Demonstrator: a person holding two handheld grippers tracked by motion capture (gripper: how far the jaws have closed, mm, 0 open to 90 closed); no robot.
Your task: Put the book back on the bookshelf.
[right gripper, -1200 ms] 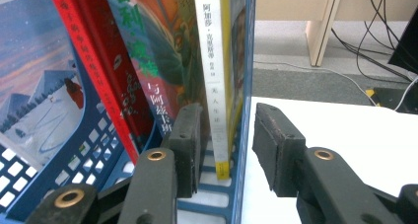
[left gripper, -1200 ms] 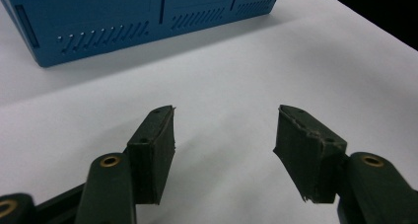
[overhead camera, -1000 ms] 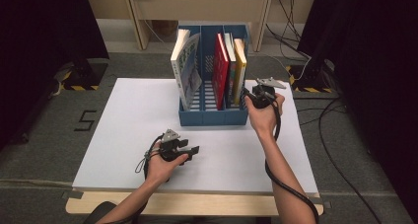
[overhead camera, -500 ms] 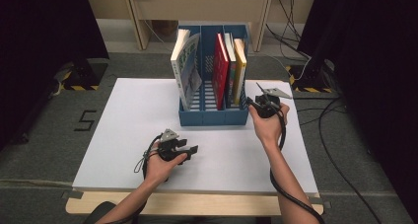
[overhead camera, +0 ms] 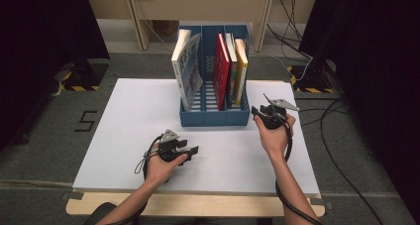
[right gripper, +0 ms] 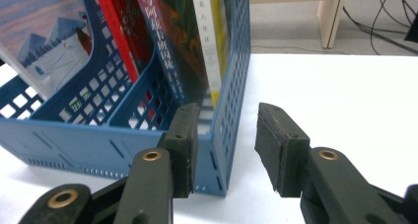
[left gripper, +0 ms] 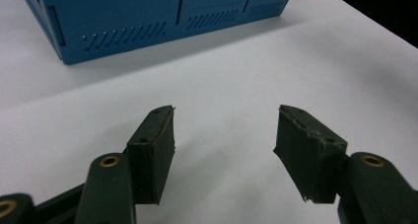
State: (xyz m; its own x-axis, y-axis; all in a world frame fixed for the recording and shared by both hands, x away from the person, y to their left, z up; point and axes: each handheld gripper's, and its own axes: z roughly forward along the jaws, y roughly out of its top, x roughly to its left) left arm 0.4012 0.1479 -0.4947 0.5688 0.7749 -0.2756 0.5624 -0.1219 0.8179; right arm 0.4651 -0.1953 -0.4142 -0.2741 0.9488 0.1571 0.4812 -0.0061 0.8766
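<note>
Your right gripper [overhead camera: 258, 111] hung at the front right corner of the blue file rack [overhead camera: 213, 117], and its jaws had just been opening. In the right gripper view [right gripper: 224, 147] the rack's right front corner post [right gripper: 223, 135] showed in the gap between the 2 pads. Whether the left pad touched the wall could not be told, because the pad itself covered that spot; the right pad stood clear of it. So the tool was released, gripping nothing.

The rack stood on the white table top [overhead camera: 124, 116], toward its far middle, with 3 slots. A leaning book with a pale cover [overhead camera: 187, 69] sat in the left slot, a red book [overhead camera: 221, 71] in the middle one, and a white-spined book [overhead camera: 232, 66] and a yellow book [overhead camera: 241, 69] in the right one. In the right gripper view the tops of all the books were cut off by the frame, and the characters on the spines were too blurred to read.

Your left gripper [overhead camera: 190, 149] rested low over the table near its front edge, well apart from the rack, jaws wide apart with only bare table between them [left gripper: 224, 140]. The left gripper view cut the rack down to its lower front wall [left gripper: 148, 21], so the books were out of that frame. Your forearms were cut off by the bottom edge of the high view.
</note>
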